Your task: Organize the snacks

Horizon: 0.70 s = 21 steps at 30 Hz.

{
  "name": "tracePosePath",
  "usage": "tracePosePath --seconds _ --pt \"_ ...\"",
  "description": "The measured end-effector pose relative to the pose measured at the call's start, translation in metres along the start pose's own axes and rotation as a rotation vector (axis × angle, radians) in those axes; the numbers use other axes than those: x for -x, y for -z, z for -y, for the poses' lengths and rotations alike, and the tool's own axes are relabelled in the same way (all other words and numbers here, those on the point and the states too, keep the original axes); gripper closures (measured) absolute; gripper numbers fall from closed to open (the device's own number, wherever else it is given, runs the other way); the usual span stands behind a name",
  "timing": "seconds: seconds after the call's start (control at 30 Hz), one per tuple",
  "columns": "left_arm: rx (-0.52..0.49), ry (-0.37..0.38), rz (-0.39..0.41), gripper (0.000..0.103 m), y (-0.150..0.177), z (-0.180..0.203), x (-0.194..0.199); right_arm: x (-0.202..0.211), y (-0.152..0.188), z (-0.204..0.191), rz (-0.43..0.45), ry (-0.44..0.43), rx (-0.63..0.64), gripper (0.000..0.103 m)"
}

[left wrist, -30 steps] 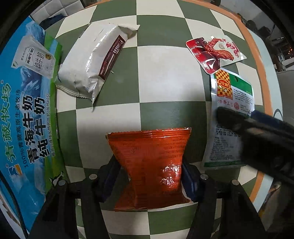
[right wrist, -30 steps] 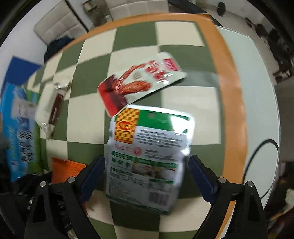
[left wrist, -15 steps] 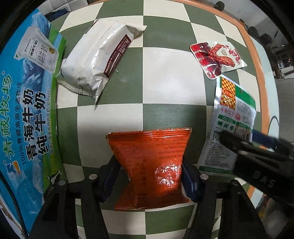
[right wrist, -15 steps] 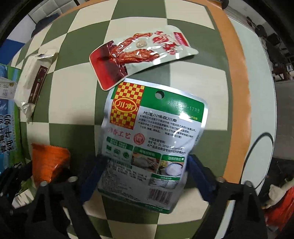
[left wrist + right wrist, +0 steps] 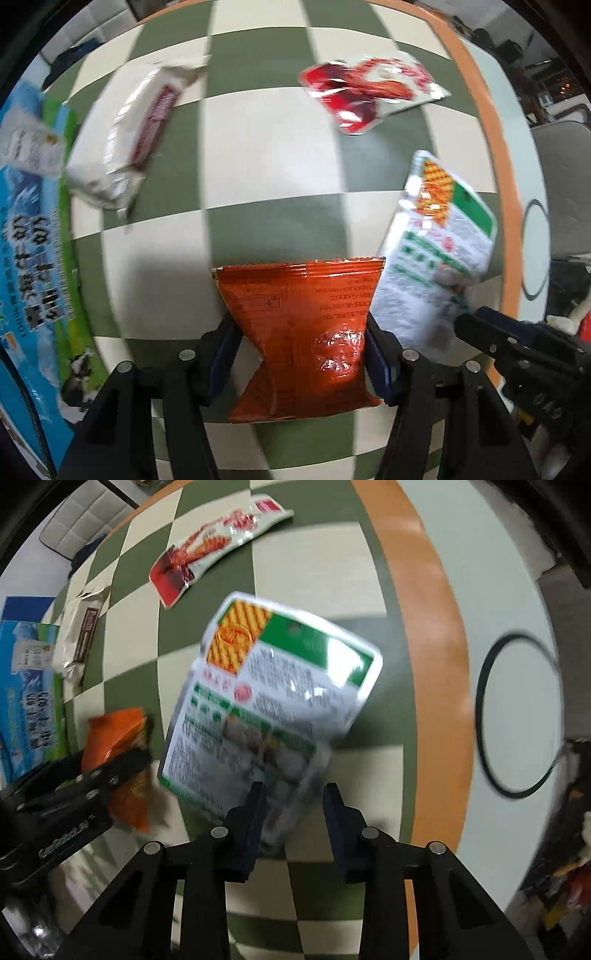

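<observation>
My left gripper is shut on an orange snack bag, which it holds upright above the checkered table. My right gripper is shut on the lower edge of a green and white pouch and holds it tilted, lifted off the table. The pouch also shows at the right of the left wrist view, with the right gripper below it. The orange bag shows in the right wrist view, held by the left gripper.
A white snack bag and a red and white pouch lie on the green and cream checkered table. A blue and green milk carton box stands at the left. The table's orange rim runs along the right.
My right gripper closed on the green and white pouch and lifted it off the table, tilting it. My left gripper kept its hold on the orange bag and shifted a little.
</observation>
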State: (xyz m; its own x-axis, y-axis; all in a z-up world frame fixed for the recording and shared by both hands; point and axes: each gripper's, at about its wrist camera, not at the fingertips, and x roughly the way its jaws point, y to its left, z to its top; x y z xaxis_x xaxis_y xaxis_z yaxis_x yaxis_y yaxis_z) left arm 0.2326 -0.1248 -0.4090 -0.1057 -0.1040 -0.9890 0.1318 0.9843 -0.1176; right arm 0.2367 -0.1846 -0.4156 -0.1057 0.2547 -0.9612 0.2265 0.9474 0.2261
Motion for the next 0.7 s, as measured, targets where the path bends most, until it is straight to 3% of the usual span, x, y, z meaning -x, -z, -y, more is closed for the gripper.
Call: tracePosePath --seconds 0.07,0.13,0.17,0.33,0.53,0.7 --pt "-0.009 0.015 0.003 0.045 -0.004 0.006 0.0 0.007 0.003 0.028 0.019 -0.14 -0.119 0.064" --pt "-0.029 0.01 0.005 0.044 -0.009 0.011 0.001 0.005 0.004 0.058 0.009 -0.301 -0.249 0.05" --pt "-0.038 0.008 0.005 0.044 -0.01 0.013 0.001 0.004 0.005 0.072 0.017 -0.372 -0.293 0.05" --pt "-0.083 0.001 -0.003 0.044 -0.017 0.021 0.002 0.004 0.006 0.097 0.065 -0.537 -0.296 0.037" --pt "-0.113 -0.005 -0.005 0.044 -0.021 0.033 0.006 -0.004 0.013 0.088 0.06 -0.597 -0.291 0.034" --pt "-0.107 0.02 0.001 0.044 -0.018 0.039 0.008 -0.019 0.01 0.105 0.086 -0.807 -0.387 0.031"
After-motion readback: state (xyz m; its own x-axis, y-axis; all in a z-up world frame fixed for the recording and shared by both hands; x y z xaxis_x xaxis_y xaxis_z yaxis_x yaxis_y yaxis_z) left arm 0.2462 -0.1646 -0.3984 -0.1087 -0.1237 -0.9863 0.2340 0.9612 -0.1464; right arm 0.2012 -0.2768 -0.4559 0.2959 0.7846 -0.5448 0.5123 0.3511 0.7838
